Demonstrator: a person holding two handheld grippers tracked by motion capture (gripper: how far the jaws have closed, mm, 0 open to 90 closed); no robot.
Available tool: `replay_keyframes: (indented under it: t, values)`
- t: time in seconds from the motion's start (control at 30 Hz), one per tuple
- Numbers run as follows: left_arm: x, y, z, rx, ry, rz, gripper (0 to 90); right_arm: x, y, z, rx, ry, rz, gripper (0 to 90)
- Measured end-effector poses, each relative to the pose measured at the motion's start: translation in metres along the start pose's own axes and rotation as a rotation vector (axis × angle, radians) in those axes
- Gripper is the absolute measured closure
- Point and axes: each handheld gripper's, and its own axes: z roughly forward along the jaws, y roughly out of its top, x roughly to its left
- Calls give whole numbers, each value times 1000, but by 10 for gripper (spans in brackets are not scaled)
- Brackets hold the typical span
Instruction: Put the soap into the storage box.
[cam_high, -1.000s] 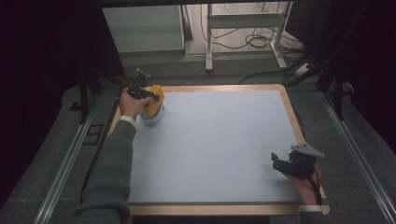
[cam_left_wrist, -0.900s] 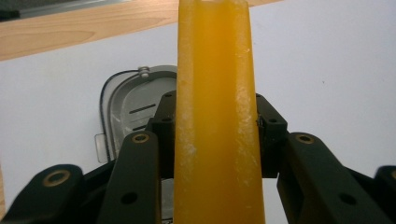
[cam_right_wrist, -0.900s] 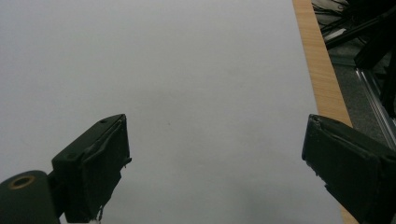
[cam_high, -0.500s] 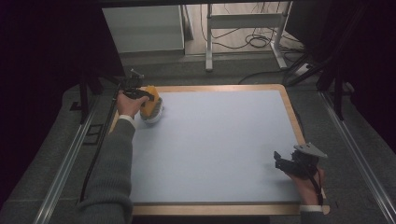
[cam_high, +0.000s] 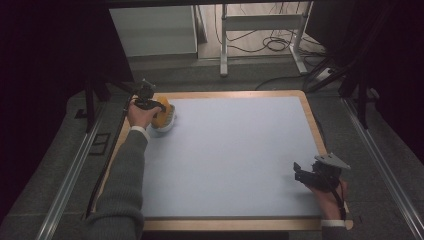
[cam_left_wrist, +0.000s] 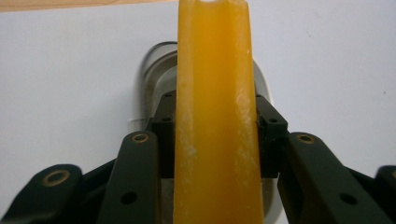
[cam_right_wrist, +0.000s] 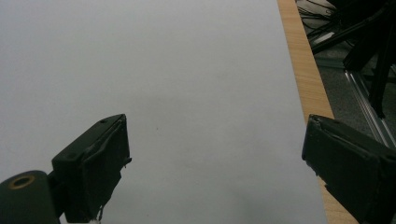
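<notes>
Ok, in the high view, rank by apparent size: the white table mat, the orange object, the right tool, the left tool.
1. White table mat, by far the largest.
2. Right tool.
3. Orange object and left tool: they look alike, each partly hidden and farther from the camera, so I won't rank them.

wood-edged table, pale mat, orange-handled brush on mat.

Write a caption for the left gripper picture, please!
Left gripper clamped on an orange handle, above a pale round base on the white table.
</notes>
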Motion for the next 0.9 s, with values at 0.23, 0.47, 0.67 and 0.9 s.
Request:
replay_keyframes:
  t: [0.23,0.47,0.67,0.9]
  values:
    - [-3,2,-17,-23,63,42,301,2,0,0,2,4,-7,76]
    - [-7,-4,-35,-72,33,78,184,3,0,1,3,7,-12,76]
    - [-15,-15,-48,-108,-53,117,179,3,0,1,4,6,-12,76]
    - [-33,-51,-69,-150,-139,236,185,3,1,0,0,10,-13,76]
